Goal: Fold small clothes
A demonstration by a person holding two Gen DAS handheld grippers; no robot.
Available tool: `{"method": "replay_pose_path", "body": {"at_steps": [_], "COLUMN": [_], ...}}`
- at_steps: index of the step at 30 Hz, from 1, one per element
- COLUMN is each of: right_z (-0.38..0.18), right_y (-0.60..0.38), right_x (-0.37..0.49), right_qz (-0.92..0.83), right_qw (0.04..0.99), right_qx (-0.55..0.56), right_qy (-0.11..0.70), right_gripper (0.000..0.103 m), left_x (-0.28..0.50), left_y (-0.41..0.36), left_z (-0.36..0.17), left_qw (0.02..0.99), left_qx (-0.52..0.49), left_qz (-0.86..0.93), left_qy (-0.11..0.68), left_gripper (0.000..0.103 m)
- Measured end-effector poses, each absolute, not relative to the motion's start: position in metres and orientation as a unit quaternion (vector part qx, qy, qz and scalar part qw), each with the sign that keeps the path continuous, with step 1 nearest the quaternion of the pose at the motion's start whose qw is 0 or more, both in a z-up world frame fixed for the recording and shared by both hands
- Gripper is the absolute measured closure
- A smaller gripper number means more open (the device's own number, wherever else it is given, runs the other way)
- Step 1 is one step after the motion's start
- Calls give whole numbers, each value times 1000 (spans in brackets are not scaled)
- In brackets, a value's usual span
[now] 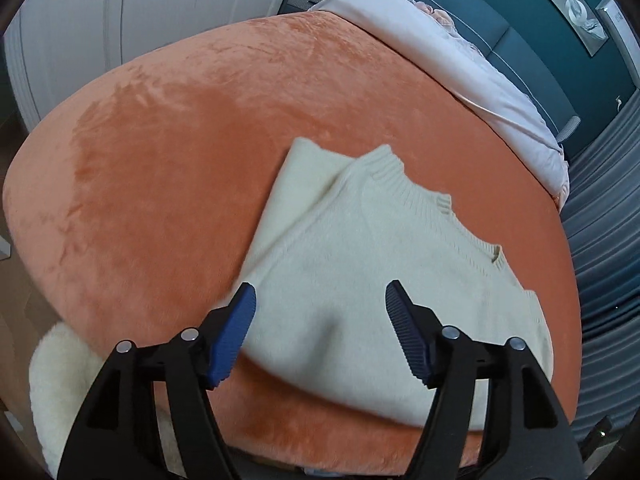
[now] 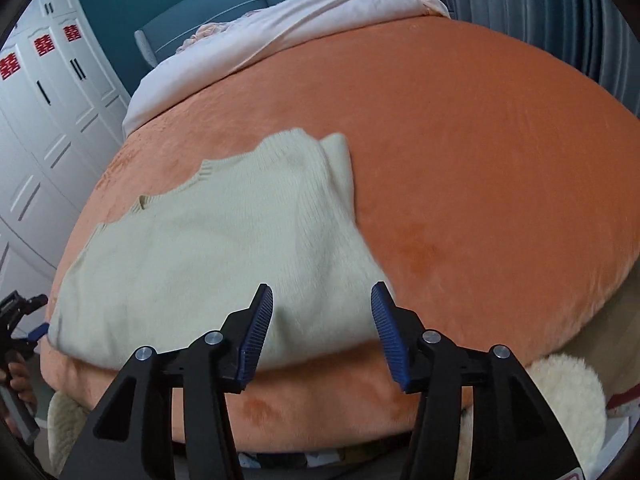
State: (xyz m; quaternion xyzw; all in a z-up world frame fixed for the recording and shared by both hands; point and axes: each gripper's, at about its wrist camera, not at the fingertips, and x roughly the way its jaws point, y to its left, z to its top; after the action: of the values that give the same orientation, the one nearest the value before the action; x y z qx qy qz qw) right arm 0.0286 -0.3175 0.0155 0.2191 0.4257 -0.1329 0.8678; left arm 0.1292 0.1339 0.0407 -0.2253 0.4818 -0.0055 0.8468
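A cream knit sweater (image 1: 360,248) lies flat on the orange plush bedspread (image 1: 168,168), near the bed's front edge, with one sleeve folded in over the body (image 2: 320,184). My left gripper (image 1: 320,292) hovers open over the sweater's near hem, with nothing pinched between its blue pads (image 1: 236,332). My right gripper (image 2: 322,292) also stands open over the hem at the sweater's other side (image 2: 208,248), its pads (image 2: 256,328) apart and free of the cloth. In the right wrist view the left gripper (image 2: 24,320) shows at the far left edge, held by a hand (image 2: 16,376).
A pale pink duvet (image 1: 460,64) is bunched at the head of the bed against a blue headboard (image 2: 240,4). White wardrobe doors (image 2: 44,128) stand on one side and grey curtains (image 1: 604,208) on the other. A fluffy white rug (image 1: 56,380) lies on the floor below the bed's edge.
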Motion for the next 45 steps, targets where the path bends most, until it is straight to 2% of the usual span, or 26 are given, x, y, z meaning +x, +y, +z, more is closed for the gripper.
{"method": "replay_pose_path", "body": {"at_steps": [4,7,12,13,14,15,16,19,22,24,26,30,32,34,36,37,38,39,41,45], "right_z": [-8,-17,-19,-19,-19,-18,-16,6,11,-17,-32,-21,-20,-22,-26,-29,-31,-31,-22,11], "right_y": [-310,-307,-307,-309,-312,-315,-317,-318,-313,-315,-319,-324,-328,-329,-331,-332,-332,-332,-332,-336], "right_x": [17,19,39,41,42,42,41,32,27,31,29,32,32,31,32,35,39,42,39,19], "right_qz": [-140,-122,-107,-108,-109,-109,-112,-103,-107,-123,-124,-109,-108,-117,-123,-120,-115,-111,-108,-101], "right_qw": [836,828,825,822,820,822,826,845,859,837,824,818,814,808,805,805,807,810,816,834], "right_qx": [287,315,345,361,376,388,385,368,319,310,335,358,373,393,404,405,402,397,397,399], "right_qy": [446,447,435,427,417,402,396,374,387,434,440,436,432,424,417,417,417,417,406,369], "right_gripper": [42,41,37,37,39,65,92,94,94,94,94,85,76,51,48,53,65,93,93,94], "left_x": [102,103,125,129,132,134,133,123,111,109,108,112,113,114,120,124,129,134,130,114], "left_y": [133,134,135,135,135,138,143,152,153,157,157,151,155,162,165,165,165,164,166,169], "left_z": [18,-1,-3,-2,-3,-3,-1,7,-2,-19,-20,-3,-1,-1,-8,-12,-17,-18,-7,20], "left_qw": [819,789,795,801,803,799,795,792,792,781,782,797,798,795,783,777,772,766,767,771], "left_qx": [-280,-327,-349,-342,-335,-335,-347,-357,-332,-334,-337,-318,-337,-367,-390,-394,-394,-396,-400,-396], "left_qz": [24,31,37,38,33,29,23,11,20,32,36,31,36,45,38,34,26,13,6,-16], "left_qy": [500,519,495,490,493,499,498,496,512,527,523,512,498,481,483,490,498,507,501,499], "left_gripper": [27,27,30,46,75,85,91,93,93,93,92,88,61,45,43,50,80,87,93,93]}}
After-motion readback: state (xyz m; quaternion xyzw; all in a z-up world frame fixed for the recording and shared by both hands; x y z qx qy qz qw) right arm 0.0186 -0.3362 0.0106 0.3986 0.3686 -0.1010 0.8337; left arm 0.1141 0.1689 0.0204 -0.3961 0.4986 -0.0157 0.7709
